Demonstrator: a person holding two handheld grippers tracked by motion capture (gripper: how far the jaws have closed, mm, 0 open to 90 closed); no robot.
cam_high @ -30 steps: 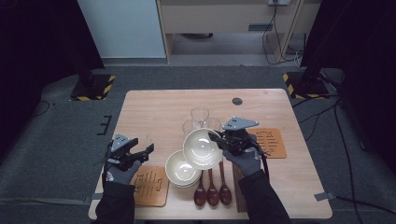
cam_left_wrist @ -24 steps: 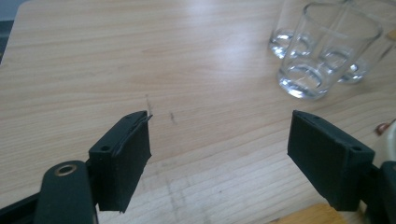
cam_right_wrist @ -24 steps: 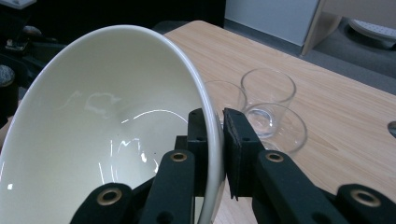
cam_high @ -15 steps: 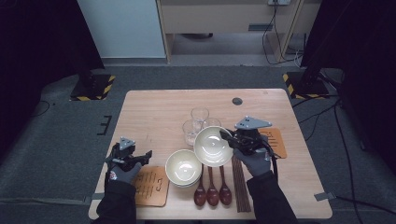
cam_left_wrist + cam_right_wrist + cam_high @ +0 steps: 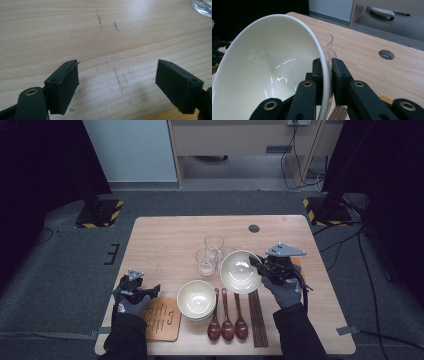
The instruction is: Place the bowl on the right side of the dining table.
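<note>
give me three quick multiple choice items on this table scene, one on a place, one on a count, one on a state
1. Where are the two clear glasses?
A. behind the bowl on the table
B. on the wooden board
C. right of the chopsticks

2. How many dark wooden spoons lie near the front edge?
A. two
B. three
C. five

3. How is the right tool?
A. open above the spoons
B. shut on the rim of the lifted bowl
C. shut on a glass

Answers: 1 A, they stand just beyond the bowl on the table. 2 B, three lie side by side. 3 B, the right gripper view shows its jaws pinching the rim.
</note>
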